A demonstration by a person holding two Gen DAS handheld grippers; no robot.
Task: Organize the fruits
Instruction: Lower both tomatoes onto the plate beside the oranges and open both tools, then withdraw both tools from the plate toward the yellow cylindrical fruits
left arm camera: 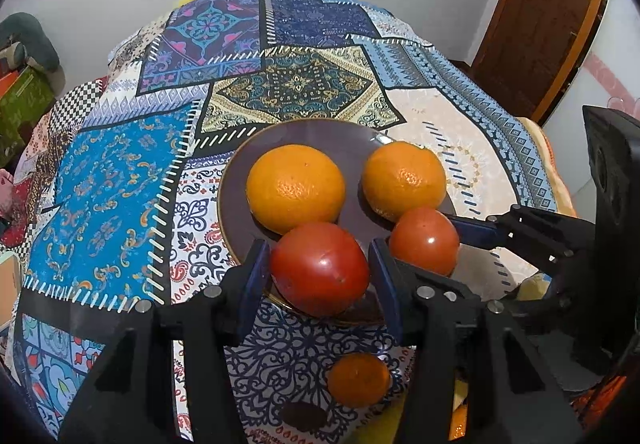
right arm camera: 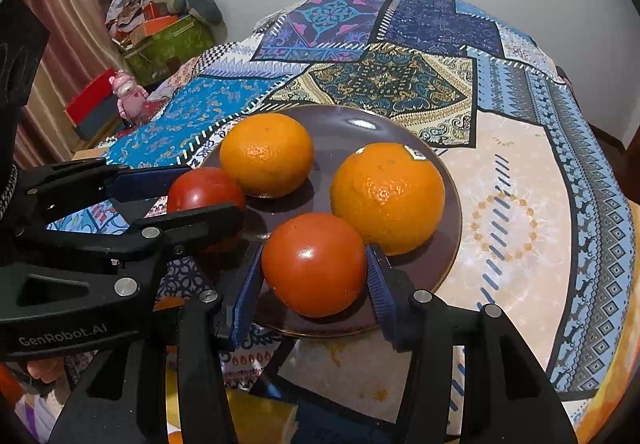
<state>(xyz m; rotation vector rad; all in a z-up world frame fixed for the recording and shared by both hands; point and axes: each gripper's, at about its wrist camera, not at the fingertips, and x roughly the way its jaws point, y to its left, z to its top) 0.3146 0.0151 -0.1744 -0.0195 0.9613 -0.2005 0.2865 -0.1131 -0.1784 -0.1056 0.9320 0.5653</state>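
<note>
Two red tomatoes and two oranges sit together on a dark brown plate point(left arm camera: 236, 168) near the middle of both views. In the left wrist view the nearer tomato point(left arm camera: 320, 268) fills the lower centre, at the plate's near edge, and the left gripper point(left arm camera: 318, 272) has its blue pads pressed to either side of it, so the jaws are closed on that fruit. The second tomato point(left arm camera: 424, 240) lies just right of it, and the right gripper point(left arm camera: 430, 240) comes in from the right edge of the frame with one blue pad visible against the tomato's far side. The right wrist view settles it: there this same tomato sits low in the centre, both pads touching its flanks, a firm grip. Behind the tomatoes, the larger orange point(left arm camera: 296, 186) rests centre-left on the plate and the other orange point(left arm camera: 404, 178) centre-right, overhanging the plate's right rim; in the right wrist view it carries a small sticker near its top. A smaller orange fruit point(left arm camera: 358, 378) lies off the plate on the cloth, low in the left wrist frame between the gripper's arms. Everything stands on a table under a patchwork tablecloth point(left arm camera: 120, 196) of blue, cream and navy patterned panels. Beyond it are a pale wall, a wooden door point(left arm camera: 548, 16) at upper right, and cluttered boxes point(right arm camera: 160, 40) at the upper left of the right wrist view.
</note>
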